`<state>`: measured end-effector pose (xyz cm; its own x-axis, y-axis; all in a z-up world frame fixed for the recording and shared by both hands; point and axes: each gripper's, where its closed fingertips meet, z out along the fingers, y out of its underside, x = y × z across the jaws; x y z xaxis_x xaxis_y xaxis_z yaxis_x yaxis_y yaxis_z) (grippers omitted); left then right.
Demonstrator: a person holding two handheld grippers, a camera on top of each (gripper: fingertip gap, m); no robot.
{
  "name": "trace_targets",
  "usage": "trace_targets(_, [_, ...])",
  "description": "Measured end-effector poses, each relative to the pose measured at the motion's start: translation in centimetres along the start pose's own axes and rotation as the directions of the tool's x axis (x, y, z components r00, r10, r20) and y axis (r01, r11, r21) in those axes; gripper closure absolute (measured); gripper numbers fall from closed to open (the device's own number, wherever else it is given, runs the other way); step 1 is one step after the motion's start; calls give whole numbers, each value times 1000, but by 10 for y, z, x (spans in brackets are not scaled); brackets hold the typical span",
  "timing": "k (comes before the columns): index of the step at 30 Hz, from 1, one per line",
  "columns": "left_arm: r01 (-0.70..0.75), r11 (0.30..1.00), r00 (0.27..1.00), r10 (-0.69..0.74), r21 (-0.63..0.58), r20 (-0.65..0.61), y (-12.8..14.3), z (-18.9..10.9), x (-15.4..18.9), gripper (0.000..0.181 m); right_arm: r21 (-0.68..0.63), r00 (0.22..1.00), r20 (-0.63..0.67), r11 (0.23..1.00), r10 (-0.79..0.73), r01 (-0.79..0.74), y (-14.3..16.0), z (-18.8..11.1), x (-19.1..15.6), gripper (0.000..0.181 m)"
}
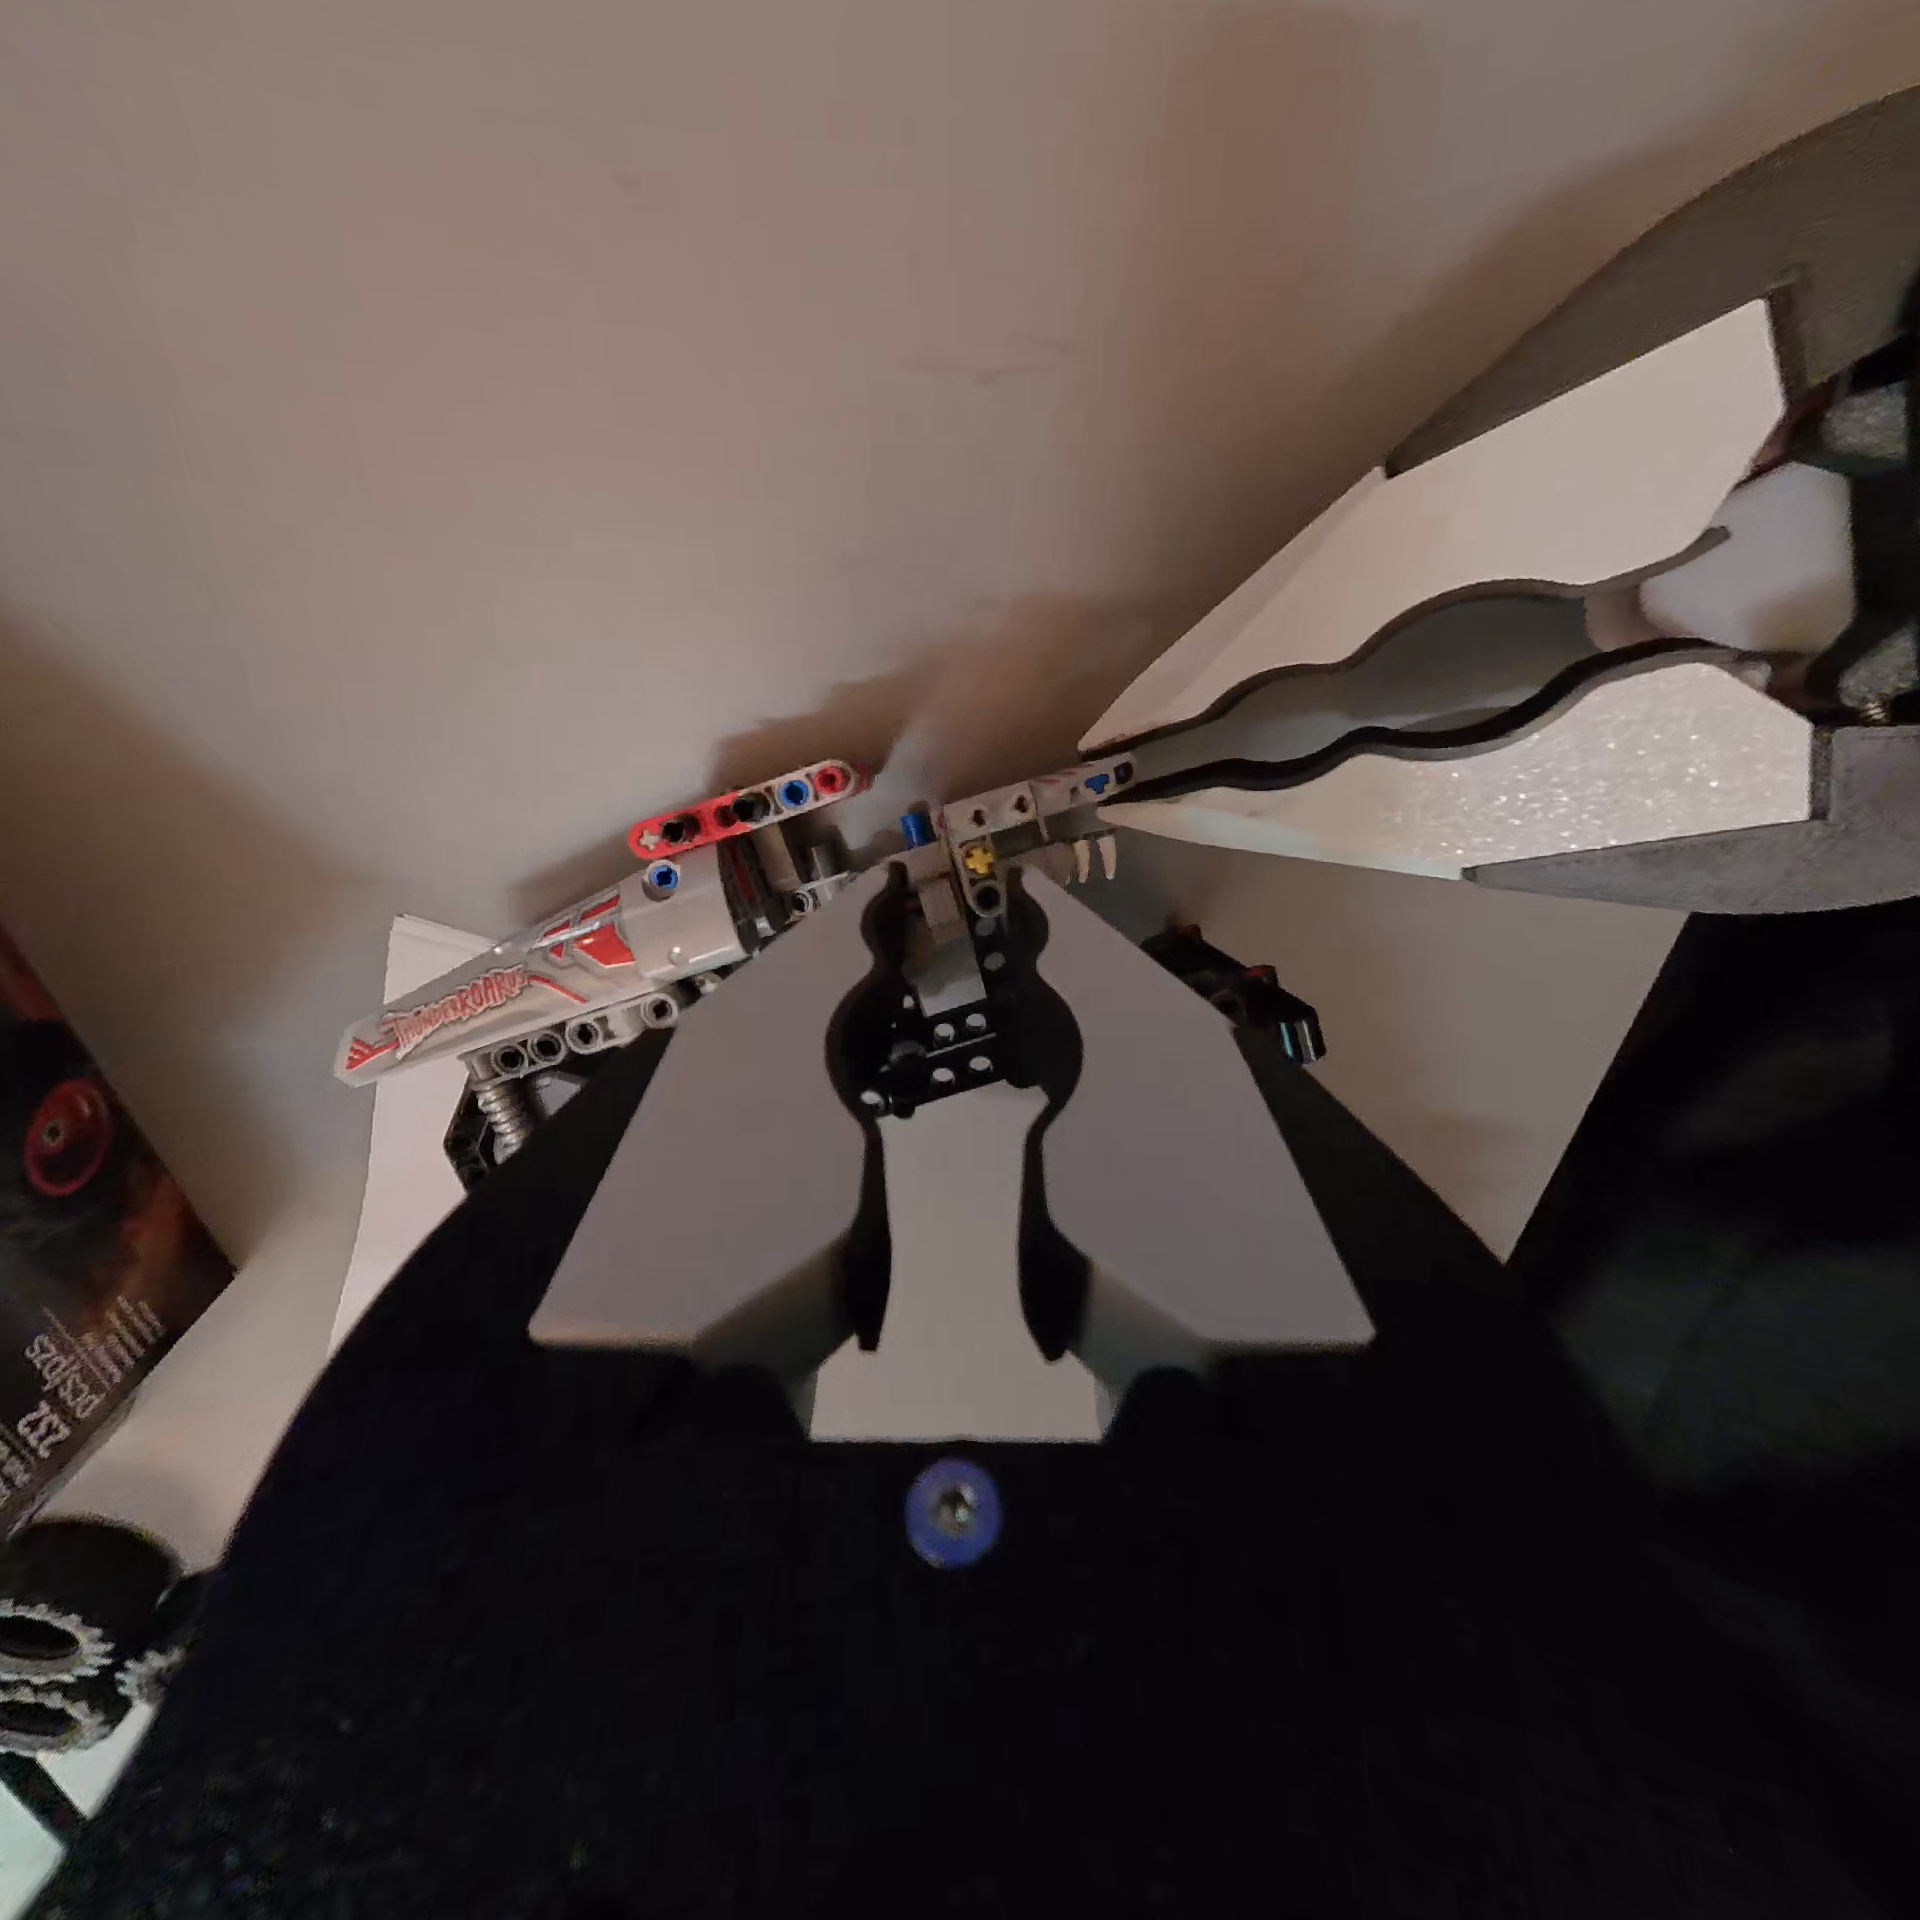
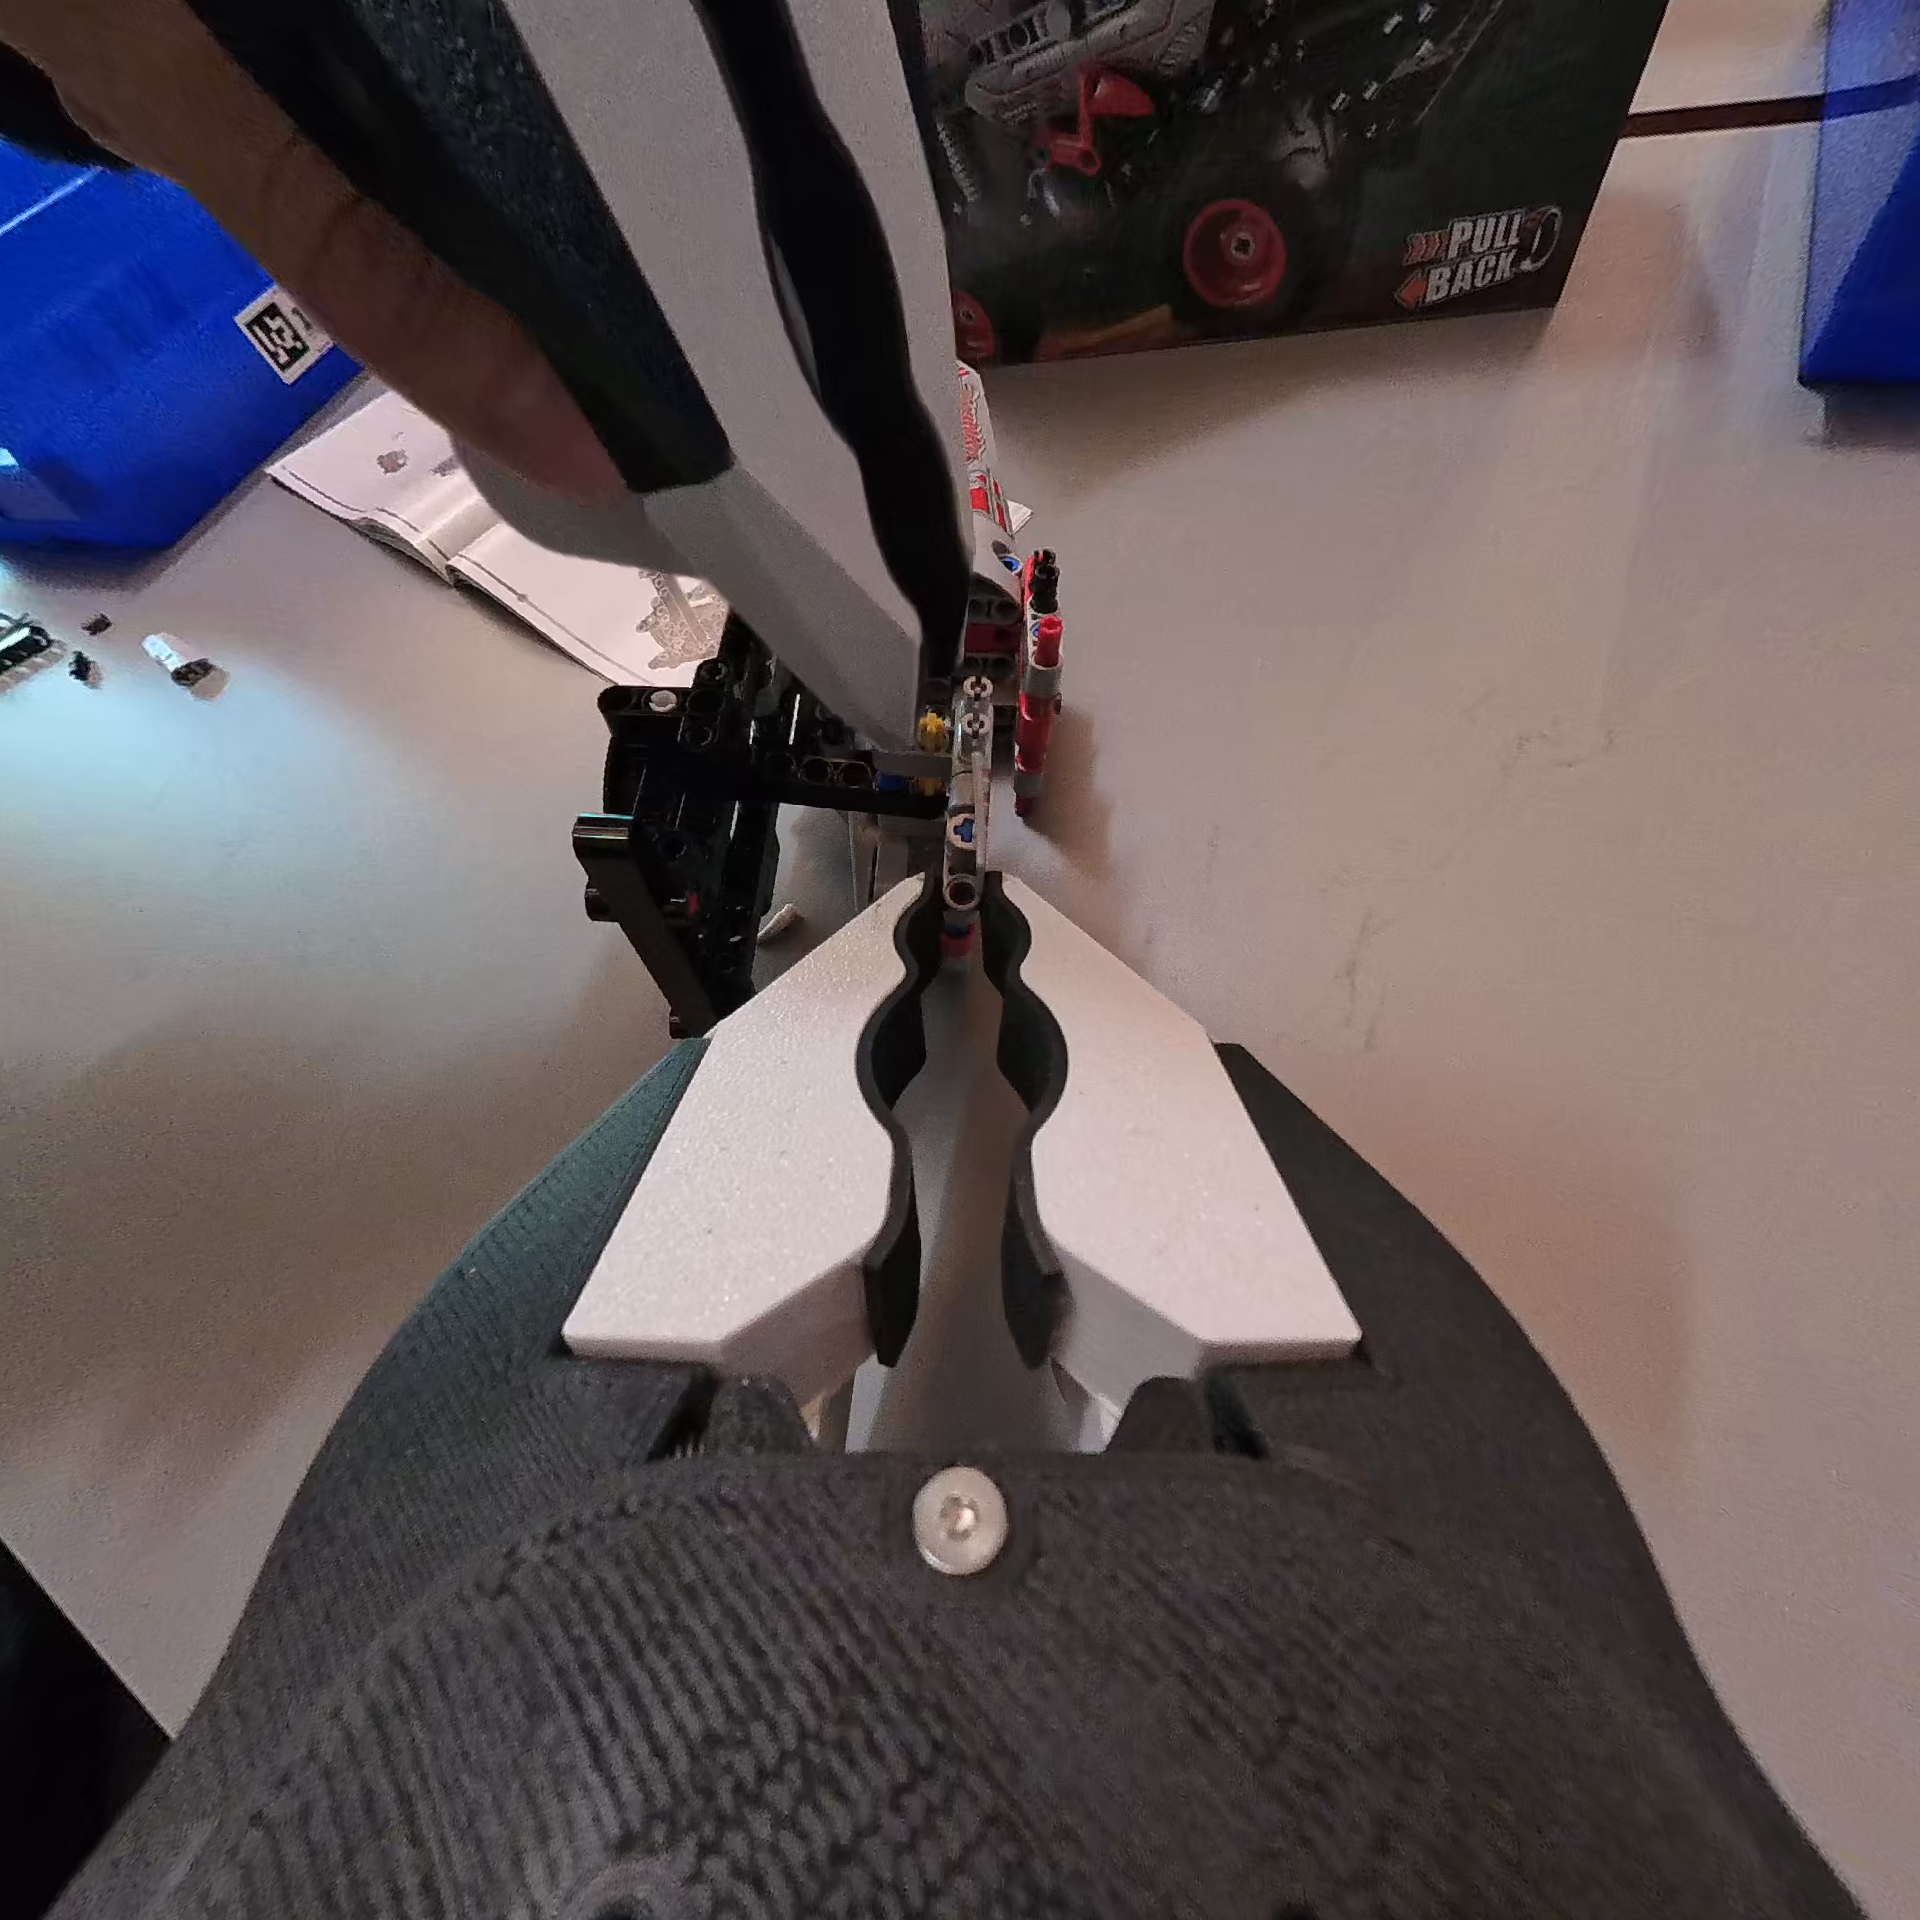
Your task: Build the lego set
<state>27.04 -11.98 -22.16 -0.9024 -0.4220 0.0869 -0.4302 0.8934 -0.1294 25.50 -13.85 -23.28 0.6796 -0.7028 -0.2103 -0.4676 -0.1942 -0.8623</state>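
Note:
A partly built lego vehicle (image 1: 665, 935) stands on the pale table, with a grey stickered panel (image 1: 499, 1013), a red beam (image 1: 748, 810) and a black frame (image 2: 696, 821). My left gripper (image 1: 951, 888) is shut on the model's grey and black middle section. It enters the right wrist view from above (image 2: 930, 675). My right gripper (image 2: 961, 888) is shut on the end of a grey beam (image 2: 966, 790) at the model's front. It enters the left wrist view from the right (image 1: 1117, 805). Small white teeth (image 1: 1091, 857) hang under that beam.
The lego box (image 2: 1247, 177) stands behind the model and shows at the left (image 1: 62, 1247). An open instruction booklet (image 2: 499, 540), a blue bin (image 2: 125, 364) and small loose pieces (image 2: 104, 655) lie to the left. Black tyres (image 1: 62, 1662) sit nearby. Left and right tips are no more than a few centimetres apart.

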Motion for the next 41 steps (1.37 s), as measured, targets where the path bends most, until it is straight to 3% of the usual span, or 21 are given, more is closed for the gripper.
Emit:
trace_targets(1, [6,1000,1000,-6,-19,0,2,0,0,164,0,1000,-1,1000,-2,2,0,0,0,174])
trace_targets(8, [-3,997,1000,4,-72,12,3,3,4,181,1,1000,-1,1000,-3,3,0,0,0,174])
trace_targets(13, [4,995,1000,-2,-104,18,4,3,9,172,0,1000,4,1000,2,-2,0,0,0,174])
trace_targets(15, [3,993,999,3,-116,44,4,3,7,180,0,1000,3,1000,0,0,0,0,0,174])
trace_targets(21, [19,990,998,-10,-140,64,4,3,7,175,0,1000,6,1000,4,-4,0,0,0,174])
trace_targets(23, [31,989,996,-19,-147,83,4,2,5,165,0,1000,7,1000,6,-6,0,-1,0,174])
trace_targets(27, [25,987,995,-10,-159,96,5,5,5,176,0,1000,9,1000,7,-7,0,-1,0,174])
trace_targets(41, [-7,990,999,12,-138,35,9,6,3,176,7,1000,-8,1000,-9,9,-2,1,-3,174])
